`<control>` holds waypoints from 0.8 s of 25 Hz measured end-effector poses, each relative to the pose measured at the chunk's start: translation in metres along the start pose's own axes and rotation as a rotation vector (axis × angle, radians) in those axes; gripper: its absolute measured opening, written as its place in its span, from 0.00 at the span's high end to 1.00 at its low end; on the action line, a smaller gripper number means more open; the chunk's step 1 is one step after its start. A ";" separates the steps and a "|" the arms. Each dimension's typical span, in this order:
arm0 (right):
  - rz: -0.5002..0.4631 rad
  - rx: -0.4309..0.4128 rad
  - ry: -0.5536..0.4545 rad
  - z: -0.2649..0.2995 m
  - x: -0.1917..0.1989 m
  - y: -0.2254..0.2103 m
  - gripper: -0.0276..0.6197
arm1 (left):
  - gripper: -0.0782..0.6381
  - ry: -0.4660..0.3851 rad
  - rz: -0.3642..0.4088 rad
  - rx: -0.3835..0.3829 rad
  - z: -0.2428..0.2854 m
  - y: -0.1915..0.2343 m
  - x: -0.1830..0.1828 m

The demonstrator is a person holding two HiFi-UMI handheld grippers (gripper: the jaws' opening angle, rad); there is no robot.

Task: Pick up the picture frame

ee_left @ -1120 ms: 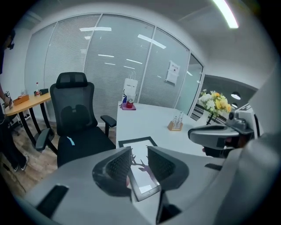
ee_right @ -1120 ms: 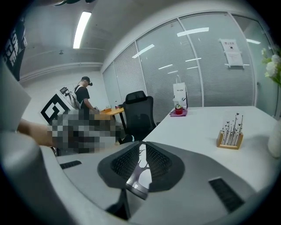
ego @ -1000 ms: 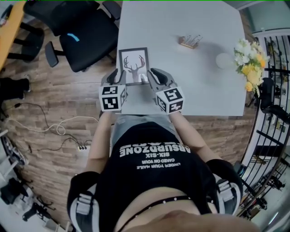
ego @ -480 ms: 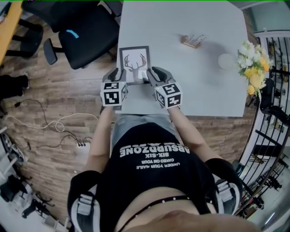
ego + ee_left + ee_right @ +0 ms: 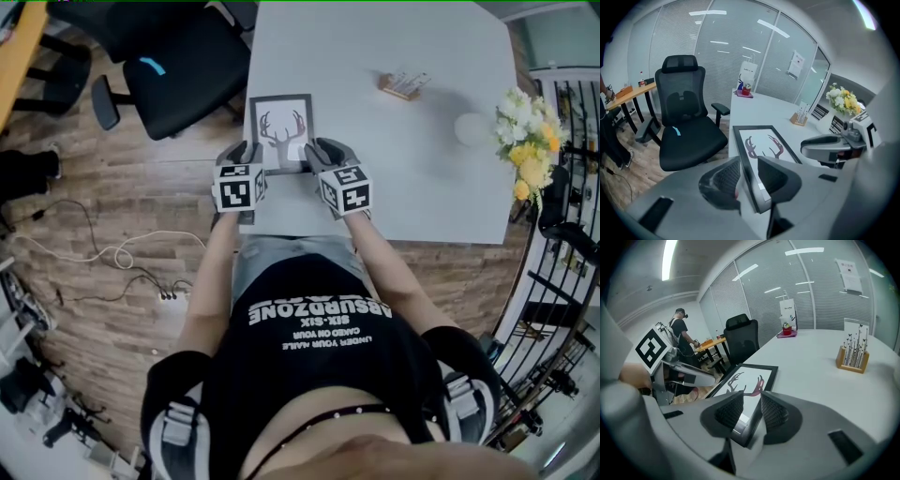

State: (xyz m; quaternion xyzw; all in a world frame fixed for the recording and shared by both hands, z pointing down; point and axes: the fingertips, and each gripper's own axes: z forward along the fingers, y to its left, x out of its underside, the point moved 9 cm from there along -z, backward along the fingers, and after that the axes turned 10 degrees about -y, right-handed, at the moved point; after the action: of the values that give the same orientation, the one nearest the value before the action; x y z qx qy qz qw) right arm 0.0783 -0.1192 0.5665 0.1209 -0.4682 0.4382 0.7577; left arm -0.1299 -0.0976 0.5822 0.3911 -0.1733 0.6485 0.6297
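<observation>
The picture frame (image 5: 281, 131), black-edged with a deer-antler print, lies at the near left of the white table (image 5: 394, 169). My left gripper (image 5: 246, 152) is at its near left corner. In the left gripper view the frame's edge (image 5: 751, 154) fills the gap between the jaws (image 5: 749, 180), and the pads touch it. My right gripper (image 5: 317, 150) is at the near right corner. Its jaws (image 5: 752, 411) have just been opening and stand apart, with the frame's corner (image 5: 745, 425) between them.
A black office chair (image 5: 178, 80) stands left of the table. A small wooden card holder (image 5: 405, 84), a white round object (image 5: 466, 128) and a bunch of flowers (image 5: 525, 141) sit on the table's far right. Cables (image 5: 103, 253) lie on the wooden floor.
Both grippers have sunk toward the table with the frame's near edge between them. The frame now sits slightly further from me in the head view.
</observation>
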 end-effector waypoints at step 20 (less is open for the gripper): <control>0.035 0.030 0.086 0.020 0.028 -0.011 0.77 | 0.74 0.071 0.008 0.004 0.017 0.001 0.023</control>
State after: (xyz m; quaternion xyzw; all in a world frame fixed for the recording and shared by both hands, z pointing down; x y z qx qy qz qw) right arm 0.0800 -0.1219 0.6023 0.1053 -0.4307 0.4633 0.7674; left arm -0.1239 -0.0946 0.6100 0.3684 -0.1508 0.6650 0.6320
